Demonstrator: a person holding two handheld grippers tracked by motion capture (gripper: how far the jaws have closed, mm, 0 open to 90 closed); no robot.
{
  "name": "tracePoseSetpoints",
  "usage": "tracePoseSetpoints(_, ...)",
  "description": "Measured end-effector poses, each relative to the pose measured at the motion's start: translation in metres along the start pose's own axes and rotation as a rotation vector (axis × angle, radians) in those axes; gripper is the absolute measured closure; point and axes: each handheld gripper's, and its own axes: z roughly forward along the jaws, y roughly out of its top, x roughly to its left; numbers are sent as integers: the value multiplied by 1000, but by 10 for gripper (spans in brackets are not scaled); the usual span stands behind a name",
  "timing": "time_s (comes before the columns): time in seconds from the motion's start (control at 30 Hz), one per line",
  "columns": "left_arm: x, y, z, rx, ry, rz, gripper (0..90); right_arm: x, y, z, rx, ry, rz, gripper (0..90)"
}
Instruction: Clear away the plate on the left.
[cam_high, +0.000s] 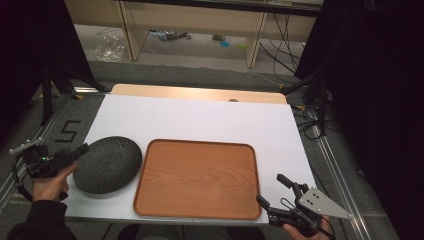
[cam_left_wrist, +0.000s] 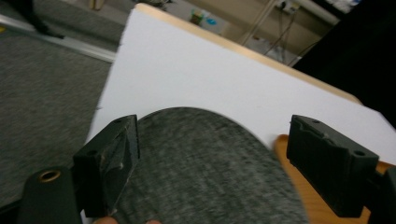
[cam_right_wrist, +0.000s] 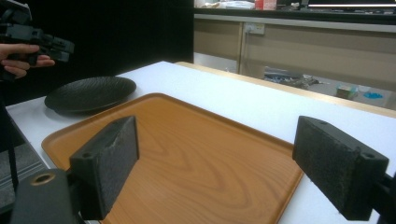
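High view: dark plate (cam_high: 107, 164) sits on white table (cam_high: 200, 120), just left of wood tray (cam_high: 197, 180), its rim near or touching the tray's left edge. L gripper (cam_high: 80, 150) hovers at the plate's left rim; R gripper (cam_high: 272, 192) is off the tray's near-right corner, well apart from the plate.

L gripper view: both jaws spread wide w/ the plate between and below them, nothing pinched yet. Pic is blurred, so can't tell if a jaw touches the rim. R gripper view: jaws also spread, released, w/ the tray lying beyond them and the plate farther off to the left.

Step in hand, as I judge it: L tongs going for a grip on the plate, prob to shift it onto the tray.

To do it well:
- plate is shallow & low, so come in flat, one jaw under the rim, one over
- bite the rim itself, not the sloped middle, or it slips
- clamp firm before lifting, since weight hangs off one side & it'll tip
- lift enough to clear the tray lip, then go rightward
- keep R gripper ready to steady the tray.
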Motion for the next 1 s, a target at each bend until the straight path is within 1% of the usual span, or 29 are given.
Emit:
tracePoseSetpoints(0.03,3,0,0,-1,6,-9,173,0,0,-1,12,-1,-3,157)
tracePoseSetpoints(0.07,6,0,0,2,12,-18,173,0,0,-1,14,-4,-4,158)
tracePoseSetpoints(0.1,9,0,-1,3,12,-21,173,0,0,0,2,-4,0,157)
tracePoseSetpoints(0.13,11,0,-1,1,11,-28,173,0,1,-2,17,-16,-9,158)
tracePoseSetpoints(0.2,15,0,-2,8,22,-42,173,0,1,-2,18,-16,-11,158)
tracePoseSetpoints(0.23,17,-1,-1,-2,4,-58,174,0,0,-2,18,-13,-10,158)
tracePoseSetpoints(0.27,19,-1,0,0,-6,-77,174,0,0,-2,18,-13,-10,158)
tracePoseSetpoints(0.3,21,-1,-1,9,-7,-102,174,0,0,-1,11,-4,-3,158)
tracePoseSetpoints(0.33,22,-2,0,4,-9,-108,175,0,0,-1,13,-4,-6,158)
tracePoseSetpoints(0.37,22,-2,1,7,1,-106,175,0,0,-1,13,-6,-5,158)
tracePoseSetpoints(0.4,22,-3,1,14,5,-94,175,0,1,-2,19,-13,-11,158)
tracePoseSetpoints(0.43,23,-2,1,38,19,-78,176,0,0,-1,11,-8,-2,158)
tracePoseSetpoints(0.47,23,-3,2,46,19,-92,176,0,0,-2,17,-13,-12,158)
tracePoseSetpoints(0.53,24,-3,4,58,17,-87,176,0,0,-2,20,-11,-11,158)
tracePoseSetpoints(0.57,24,-4,4,61,28,-86,176,0,0,-2,18,-10,-10,158)
tracePoseSetpoints(0.63,26,-4,5,65,25,-85,176,1,0,-1,17,-2,-4,158)
tracePoseSetpoints(0.67,28,-5,5,60,5,-100,176,1,0,-1,14,0,-4,158)
tracePoseSetpoints(0.7,29,-5,6,52,-11,-134,178,1,0,-1,15,1,-2,158)
tracePoseSetpoints(0.73,29,-6,7,54,-21,-151,179,1,0,-1,15,2,-3,158)
tracePoseSetpoints(0.77,29,-6,7,67,-13,-145,179,1,0,-1,15,4,-2,159)
tracePoseSetpoints(0.8,29,-6,7,64,-18,-145,180,1,0,-1,14,6,-3,159)
tracePoseSetpoints(0.83,30,-6,7,73,-16,-155,179,1,0,-1,13,6,-8,159)
tracePoseSetpoints(0.87,30,-6,7,70,-27,-165,180,1,0,0,11,7,-15,159)
tracePoseSetpoints(0.9,31,-6,8,66,-28,-166,181,0,1,-1,22,1,-32,158)
tracePoseSetpoints(0.93,31,-6,7,79,-21,-156,184,0,1,-1,21,3,-32,159)
tracePoseSetpoints(0.97,33,-7,9,68,-38,-165,184,0,1,-1,21,1,-34,159)
tracePoseSetpoints(1.0,33,-7,8,80,-33,-169,185,0,1,-1,21,2,-33,159)
